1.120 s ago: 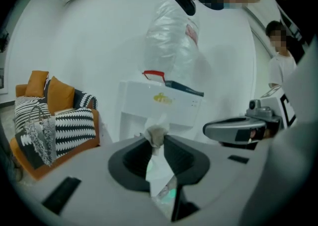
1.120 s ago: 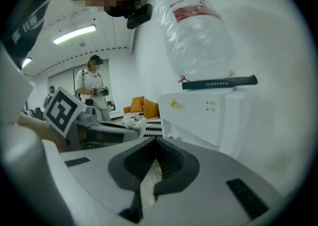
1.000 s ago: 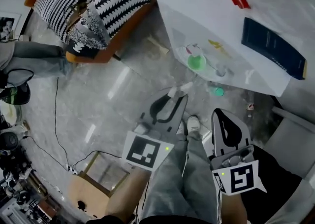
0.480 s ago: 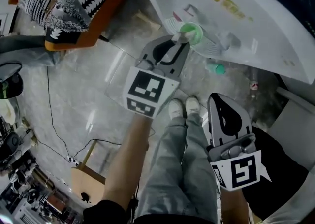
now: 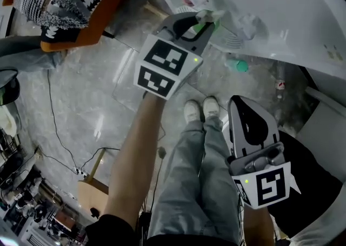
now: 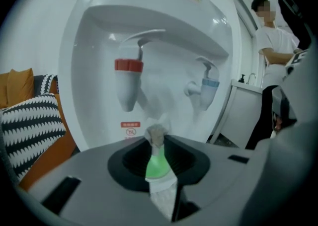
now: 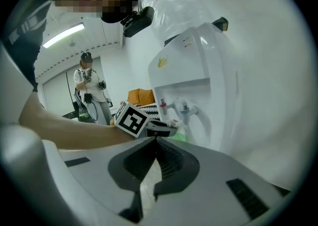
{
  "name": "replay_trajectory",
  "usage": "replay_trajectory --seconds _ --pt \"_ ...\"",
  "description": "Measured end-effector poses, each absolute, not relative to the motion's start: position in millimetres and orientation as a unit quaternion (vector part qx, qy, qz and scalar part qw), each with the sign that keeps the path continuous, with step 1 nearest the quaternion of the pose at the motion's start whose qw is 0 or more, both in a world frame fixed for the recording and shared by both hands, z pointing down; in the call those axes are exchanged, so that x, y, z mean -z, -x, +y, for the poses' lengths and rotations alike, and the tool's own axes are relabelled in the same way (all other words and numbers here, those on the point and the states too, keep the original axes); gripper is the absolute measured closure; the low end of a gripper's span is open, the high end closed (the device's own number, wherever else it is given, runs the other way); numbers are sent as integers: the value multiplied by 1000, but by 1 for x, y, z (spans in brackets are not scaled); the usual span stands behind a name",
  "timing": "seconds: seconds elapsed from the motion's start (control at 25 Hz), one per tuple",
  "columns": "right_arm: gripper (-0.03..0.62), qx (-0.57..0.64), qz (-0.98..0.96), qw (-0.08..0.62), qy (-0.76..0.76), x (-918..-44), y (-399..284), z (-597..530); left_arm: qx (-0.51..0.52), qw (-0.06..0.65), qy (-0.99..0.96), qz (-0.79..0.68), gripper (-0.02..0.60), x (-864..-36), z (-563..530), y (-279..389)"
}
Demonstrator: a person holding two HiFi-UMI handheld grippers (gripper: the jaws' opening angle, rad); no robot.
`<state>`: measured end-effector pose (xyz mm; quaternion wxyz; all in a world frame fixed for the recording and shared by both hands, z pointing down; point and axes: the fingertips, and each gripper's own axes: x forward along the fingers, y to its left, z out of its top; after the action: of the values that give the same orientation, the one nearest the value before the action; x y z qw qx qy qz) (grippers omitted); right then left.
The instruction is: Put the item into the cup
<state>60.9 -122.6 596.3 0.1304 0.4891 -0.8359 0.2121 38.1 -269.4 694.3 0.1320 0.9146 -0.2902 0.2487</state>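
Green cup [image 5: 212, 23] at twelve o'clock: your left gripper [image 5: 207, 15] pinches the whitish item [image 6: 156, 133] there, right gripper [image 7: 157, 145] closed, empty.

left gripper [image 5: 202, 19] at green cup [image 5: 210, 25], water dispenser [image 5: 303, 20] | right gripper [image 5: 243, 111] low beside legs [image 5: 208, 164]

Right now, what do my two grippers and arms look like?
Left gripper and right gripper match: light grey shells with black ribbed lining around a teardrop opening. Each carries a white cube with black square markers and a small green light. Your left forearm is bare, no sleeve showing.
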Motion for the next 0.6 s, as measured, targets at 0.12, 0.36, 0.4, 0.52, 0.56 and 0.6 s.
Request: replay_trajectory --seconds 0.12,0.36,0.4,0.52,0.56,0.6 --pt "583 -217 -834 132 -490 -601 -62 -119 -259 123 -919 -271 478 -697 -267 -45" --pt "583 -221 -835 135 -485 -605 -59 -115 -254 124 -921 -269 390 -698 -263 -44" --pt "583 -221 -836 134 -485 -606 -60 -115 -250 127 -920 -272 390 -698 -263 -42" --pt "583 -222 -835 134 -486 -607 -60 -115 -229 140 -920 -286 390 -693 -262 -32" --pt "583 -222 -834 135 -486 -607 -60 -115 -219 145 -920 -291 390 -690 -262 -29" --pt "583 -221 -834 135 -486 -607 -60 -116 -209 149 -920 -296 391 -686 -260 -26"
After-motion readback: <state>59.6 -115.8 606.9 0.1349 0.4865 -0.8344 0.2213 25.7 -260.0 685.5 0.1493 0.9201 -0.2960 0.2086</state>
